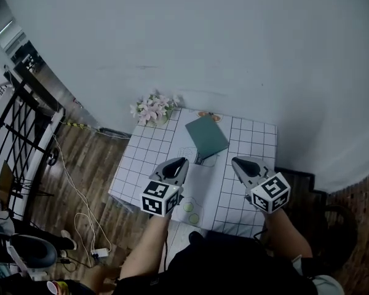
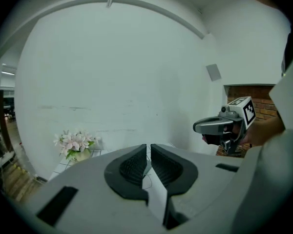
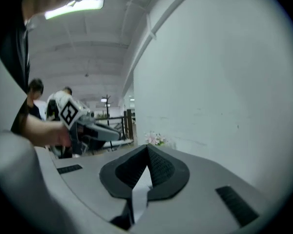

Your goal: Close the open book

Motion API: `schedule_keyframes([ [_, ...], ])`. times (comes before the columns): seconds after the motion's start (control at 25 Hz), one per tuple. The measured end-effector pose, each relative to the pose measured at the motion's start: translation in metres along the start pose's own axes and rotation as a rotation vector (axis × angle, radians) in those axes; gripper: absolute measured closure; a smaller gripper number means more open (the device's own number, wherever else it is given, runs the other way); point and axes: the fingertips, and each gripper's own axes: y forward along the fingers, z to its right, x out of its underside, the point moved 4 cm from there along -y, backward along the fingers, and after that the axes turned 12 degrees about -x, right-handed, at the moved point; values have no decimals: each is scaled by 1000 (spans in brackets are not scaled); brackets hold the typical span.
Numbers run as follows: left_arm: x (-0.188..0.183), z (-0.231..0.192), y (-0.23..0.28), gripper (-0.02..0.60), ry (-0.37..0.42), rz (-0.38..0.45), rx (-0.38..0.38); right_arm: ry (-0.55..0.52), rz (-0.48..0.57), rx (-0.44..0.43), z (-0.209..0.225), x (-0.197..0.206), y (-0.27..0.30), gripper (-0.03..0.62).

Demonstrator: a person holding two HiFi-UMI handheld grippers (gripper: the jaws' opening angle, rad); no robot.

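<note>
A dark green book (image 1: 206, 137) lies shut, cover up, on the white gridded table (image 1: 141, 158), towards its far side. Both grippers hang in the air above the table's near half, clear of the book. My left gripper (image 1: 182, 161) has its pads together but for a thin slit, nothing between them (image 2: 148, 147). My right gripper (image 1: 235, 161) is shut and empty, its tips meeting (image 3: 147, 147). Each gripper shows in the other's view: the right gripper (image 2: 199, 127) at the right, the left gripper (image 3: 115, 134) at the left.
A small vase of pale pink flowers (image 1: 152, 109) stands at the table's far left corner, by the white wall. Small green round things (image 1: 190, 212) sit near the front edge. A black railing (image 1: 12, 134) and cables (image 1: 80, 214) on the wooden floor lie to the left.
</note>
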Motion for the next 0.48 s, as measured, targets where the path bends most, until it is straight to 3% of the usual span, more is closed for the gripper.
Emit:
schedule_keyframes([
  [0.08, -7, -8, -21, 549, 5, 31, -14, 110, 100, -38, -13, -14, 3, 589],
  [0.12, -10, -11, -31, 549, 3, 45, -23, 116, 123, -48, -20, -21, 5, 589],
  [0.48, -10, -57, -101, 549, -63, 105, -188, -61, 162, -89, -51, -64, 26, 591],
])
